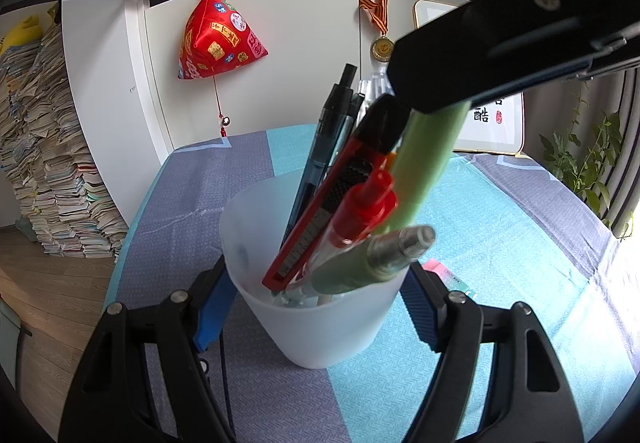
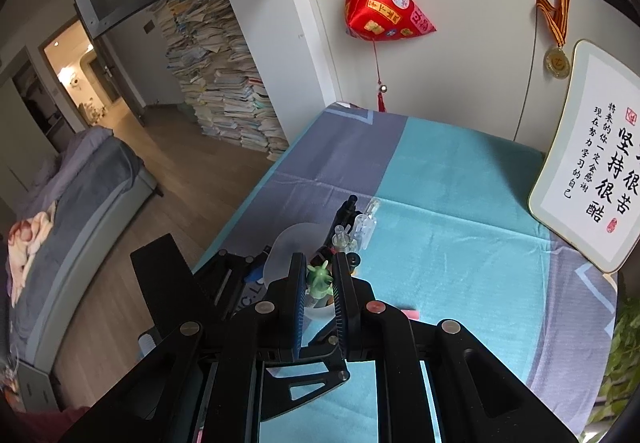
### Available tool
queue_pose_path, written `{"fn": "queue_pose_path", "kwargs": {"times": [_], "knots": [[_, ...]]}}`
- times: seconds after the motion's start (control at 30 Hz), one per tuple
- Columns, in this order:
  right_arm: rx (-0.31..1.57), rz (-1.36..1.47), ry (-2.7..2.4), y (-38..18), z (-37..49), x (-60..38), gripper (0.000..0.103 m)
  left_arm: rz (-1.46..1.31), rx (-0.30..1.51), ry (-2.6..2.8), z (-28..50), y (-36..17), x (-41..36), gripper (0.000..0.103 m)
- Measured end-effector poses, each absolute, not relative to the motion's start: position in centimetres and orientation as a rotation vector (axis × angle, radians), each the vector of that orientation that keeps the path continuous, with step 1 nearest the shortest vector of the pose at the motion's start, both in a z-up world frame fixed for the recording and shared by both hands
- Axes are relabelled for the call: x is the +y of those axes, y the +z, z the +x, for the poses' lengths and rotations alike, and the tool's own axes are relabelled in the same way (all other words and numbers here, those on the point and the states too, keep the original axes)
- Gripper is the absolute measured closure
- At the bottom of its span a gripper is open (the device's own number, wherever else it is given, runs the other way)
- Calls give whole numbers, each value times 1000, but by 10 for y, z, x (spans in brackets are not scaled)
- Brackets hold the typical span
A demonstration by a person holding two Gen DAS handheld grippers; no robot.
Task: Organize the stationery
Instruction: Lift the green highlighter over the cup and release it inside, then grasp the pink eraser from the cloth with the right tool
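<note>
A frosted white cup [image 1: 320,323] stands on the table, and my left gripper [image 1: 316,307] is shut on it, one blue pad at each side. The cup holds a red utility knife [image 1: 332,199], a dark pen [image 1: 320,155], a red-capped pen [image 1: 360,211] and a grey-green pen [image 1: 372,259]. My right gripper [image 2: 318,283], seen from the left wrist view as a black body [image 1: 500,55], is shut on the top of a light green pen [image 1: 432,155] that stands in the cup. Its green ornament top [image 2: 319,277] shows between the pads. The cup [image 2: 292,243] lies below.
A pink and teal eraser [image 1: 448,275] lies on the blue and grey tablecloth [image 1: 520,243] right of the cup. A framed calligraphy board [image 2: 592,163] leans at the back right. A red pouch [image 1: 216,39] hangs on the wall. The table's left edge drops to the floor.
</note>
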State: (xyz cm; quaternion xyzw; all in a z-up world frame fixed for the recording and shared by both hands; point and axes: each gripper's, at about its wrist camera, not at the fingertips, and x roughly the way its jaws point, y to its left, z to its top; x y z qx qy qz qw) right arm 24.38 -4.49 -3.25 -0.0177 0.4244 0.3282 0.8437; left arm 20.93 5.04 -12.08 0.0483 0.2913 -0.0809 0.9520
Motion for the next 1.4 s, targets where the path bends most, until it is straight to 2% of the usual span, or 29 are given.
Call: {"fn": "queue_pose_path", "kwargs": {"times": [0.83,1.27,1.33,1.4], "knots": [[883,67,714,-32,245,-76,89,98,593,-164,210,-120,50,29],[1014,0,534,-108,247,-113,89,99,593,-164,210,-120,49,29],[1008,-17,534,-116,243,-113,85,98,593,-164,210,-120,49,29],[1001,-35,539,-122,238,-110,72,98,593,-164,210,-120,49,29]]}}
